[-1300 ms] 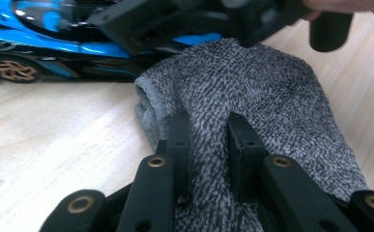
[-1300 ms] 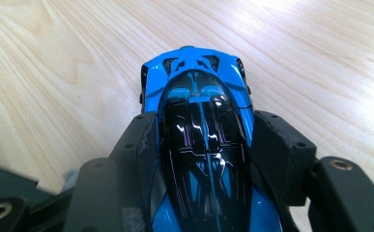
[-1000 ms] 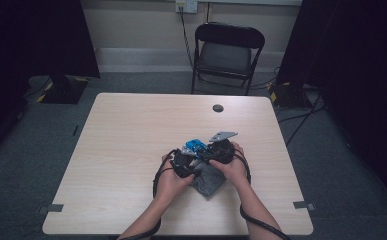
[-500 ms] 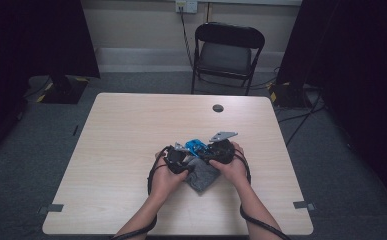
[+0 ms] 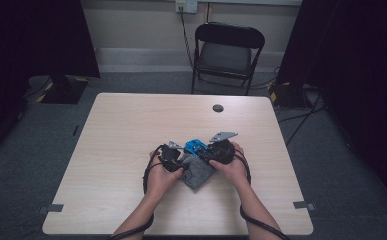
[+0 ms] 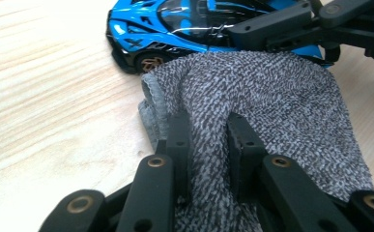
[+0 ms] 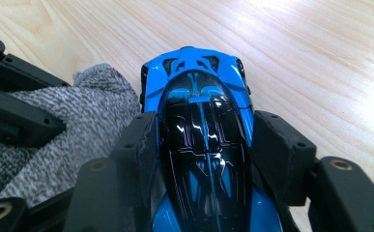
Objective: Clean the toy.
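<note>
The left gripper (image 6: pixel 208 140) pinches a fold of the grey knitted pouch (image 6: pixel 271 101), jaws narrow on the cloth; the right gripper (image 7: pixel 204 145) clasps the blue toy car (image 7: pixel 199 116) by its flanks — car and pouch lie touching near the middle of the wooden table (image 5: pixel 131 130), towards the person's edge.

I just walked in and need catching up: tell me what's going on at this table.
A person works two hand-held grippers on a light wooden table. The left gripper is shut on a fold of a grey knitted fabric pouch. The right gripper clamps a small blue and black toy sports car by its sides, right beside the pouch's opening.
</note>
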Demonstrator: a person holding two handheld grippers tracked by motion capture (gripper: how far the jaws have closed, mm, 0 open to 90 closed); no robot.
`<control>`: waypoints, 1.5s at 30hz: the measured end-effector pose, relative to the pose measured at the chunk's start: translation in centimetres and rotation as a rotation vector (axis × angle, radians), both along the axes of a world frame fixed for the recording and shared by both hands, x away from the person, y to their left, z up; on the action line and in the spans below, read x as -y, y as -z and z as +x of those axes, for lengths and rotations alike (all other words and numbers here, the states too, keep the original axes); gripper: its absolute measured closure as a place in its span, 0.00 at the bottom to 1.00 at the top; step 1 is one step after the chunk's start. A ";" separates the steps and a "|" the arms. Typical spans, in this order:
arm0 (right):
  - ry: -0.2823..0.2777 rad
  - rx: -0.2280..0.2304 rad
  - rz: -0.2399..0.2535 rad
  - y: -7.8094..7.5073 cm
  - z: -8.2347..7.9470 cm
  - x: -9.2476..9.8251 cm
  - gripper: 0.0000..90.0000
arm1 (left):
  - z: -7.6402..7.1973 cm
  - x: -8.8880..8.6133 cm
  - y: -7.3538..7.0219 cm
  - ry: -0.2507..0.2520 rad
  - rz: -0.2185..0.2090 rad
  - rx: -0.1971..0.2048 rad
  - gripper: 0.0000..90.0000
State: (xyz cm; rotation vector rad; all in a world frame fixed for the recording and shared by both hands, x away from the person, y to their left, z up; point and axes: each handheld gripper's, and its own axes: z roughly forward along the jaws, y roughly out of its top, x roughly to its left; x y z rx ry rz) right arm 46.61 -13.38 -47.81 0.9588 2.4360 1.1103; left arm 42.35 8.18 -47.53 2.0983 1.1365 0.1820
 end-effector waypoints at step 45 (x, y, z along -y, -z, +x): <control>-0.002 0.005 -0.002 0.0 0.0 0.0 0.47 | 2.5 -3.8 -0.4 -0.121 0.042 -0.004 0.83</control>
